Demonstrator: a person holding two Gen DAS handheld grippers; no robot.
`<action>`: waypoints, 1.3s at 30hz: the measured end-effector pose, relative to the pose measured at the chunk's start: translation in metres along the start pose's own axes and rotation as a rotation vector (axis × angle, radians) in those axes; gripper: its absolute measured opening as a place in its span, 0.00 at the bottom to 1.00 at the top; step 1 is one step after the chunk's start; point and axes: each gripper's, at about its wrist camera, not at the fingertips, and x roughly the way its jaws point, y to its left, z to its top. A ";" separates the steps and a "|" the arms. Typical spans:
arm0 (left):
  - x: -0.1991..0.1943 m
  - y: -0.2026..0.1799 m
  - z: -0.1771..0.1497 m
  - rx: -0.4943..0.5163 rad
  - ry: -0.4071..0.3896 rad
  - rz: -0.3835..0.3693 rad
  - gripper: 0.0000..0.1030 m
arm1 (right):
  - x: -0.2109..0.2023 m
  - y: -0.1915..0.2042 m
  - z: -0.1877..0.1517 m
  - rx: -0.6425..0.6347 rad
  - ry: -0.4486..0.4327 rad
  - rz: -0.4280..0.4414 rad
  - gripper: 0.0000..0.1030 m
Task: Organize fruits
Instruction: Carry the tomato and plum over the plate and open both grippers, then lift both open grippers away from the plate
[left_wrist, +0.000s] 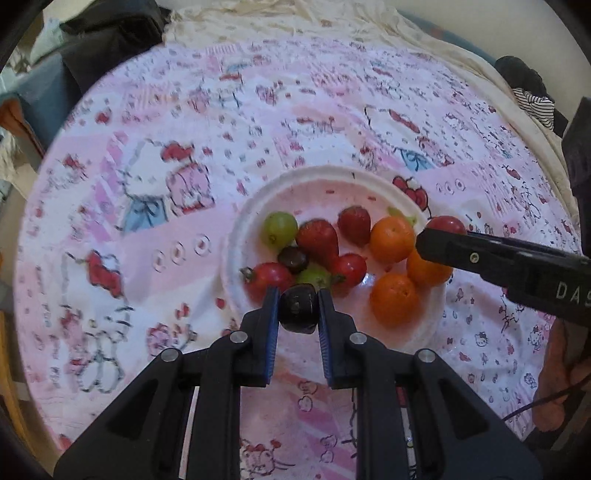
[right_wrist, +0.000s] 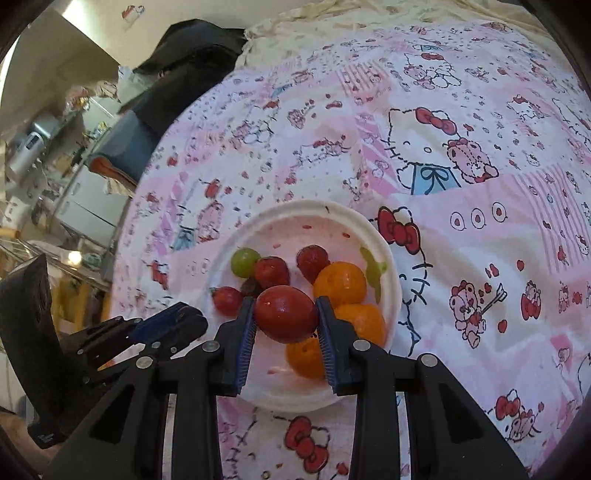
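The right hand-held gripper (right_wrist: 285, 314) partly hides the oranges (right_wrist: 340, 282) low in the right wrist view, and the left wrist view is blurred. It is clamped on a glossy red tomato (right_wrist: 284, 312) just above the white plate (right_wrist: 391, 291). The left hand-held gripper (left_wrist: 297, 308), low centre of its own view, pinches a dark grape (left_wrist: 297, 306) at the plate's near rim. Strawberries (left_wrist: 317, 238), a green grape (left_wrist: 279, 227) and small tomatoes (left_wrist: 267, 277) crowd the plate, which sits on the surface's pink cartoon-print cloth (left_wrist: 147, 184). Dark clothing (right_wrist: 192, 59) is heaped upper left.
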 end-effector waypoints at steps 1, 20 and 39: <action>0.002 0.000 -0.001 -0.001 0.004 0.001 0.16 | 0.003 -0.002 -0.002 0.007 0.004 -0.008 0.33; -0.009 -0.001 0.002 -0.046 -0.008 -0.009 0.78 | -0.022 0.003 0.003 0.033 -0.142 0.047 0.88; -0.128 0.021 -0.026 -0.095 -0.309 0.076 0.93 | -0.119 0.037 -0.044 -0.097 -0.324 -0.052 1.00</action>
